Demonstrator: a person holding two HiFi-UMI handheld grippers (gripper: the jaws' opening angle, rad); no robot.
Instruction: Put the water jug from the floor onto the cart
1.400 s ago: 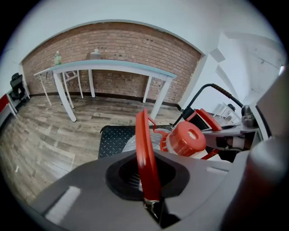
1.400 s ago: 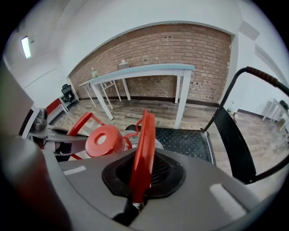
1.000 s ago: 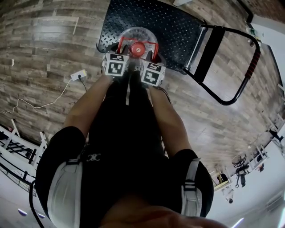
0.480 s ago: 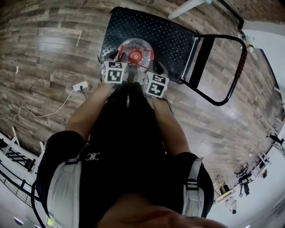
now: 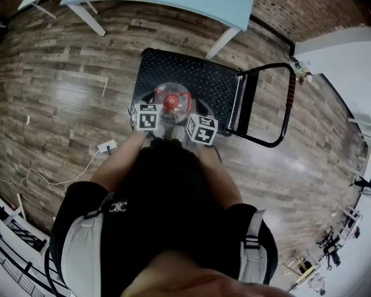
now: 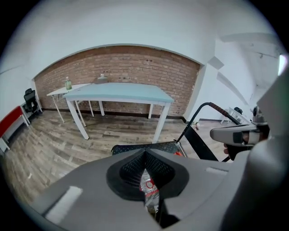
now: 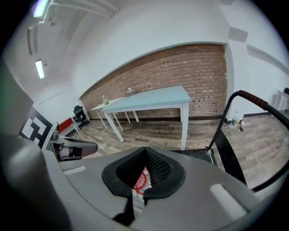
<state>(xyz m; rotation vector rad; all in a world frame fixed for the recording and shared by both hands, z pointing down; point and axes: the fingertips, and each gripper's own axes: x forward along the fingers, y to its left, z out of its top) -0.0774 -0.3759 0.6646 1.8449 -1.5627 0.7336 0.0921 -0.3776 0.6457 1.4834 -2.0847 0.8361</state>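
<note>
The clear water jug [image 5: 172, 104] with a red cap stands upright on the black cart deck [image 5: 208, 81]. Both grippers hover above its near side, apart from it. My left gripper [image 5: 148, 116] is to the left of the cap and my right gripper [image 5: 200, 127] to its right. In the left gripper view the jaws [image 6: 145, 155] stand together with nothing between the pads, and a sliver of the jug [image 6: 149, 189] shows below them. The right gripper's jaws [image 7: 145, 153] look the same, with the red cap [image 7: 141, 180] glimpsed beneath.
The cart's folding handle [image 5: 287, 93] with a red grip rises at the right. A light blue table [image 5: 174, 8] stands beyond the cart, before a brick wall [image 6: 117, 67]. A white power strip [image 5: 107, 147] with a cord lies on the wood floor at the left.
Both grippers have risen off the top of the jug and drawn back toward the person. The jug stays on the cart deck. The head view has lifted and takes in more floor.
</note>
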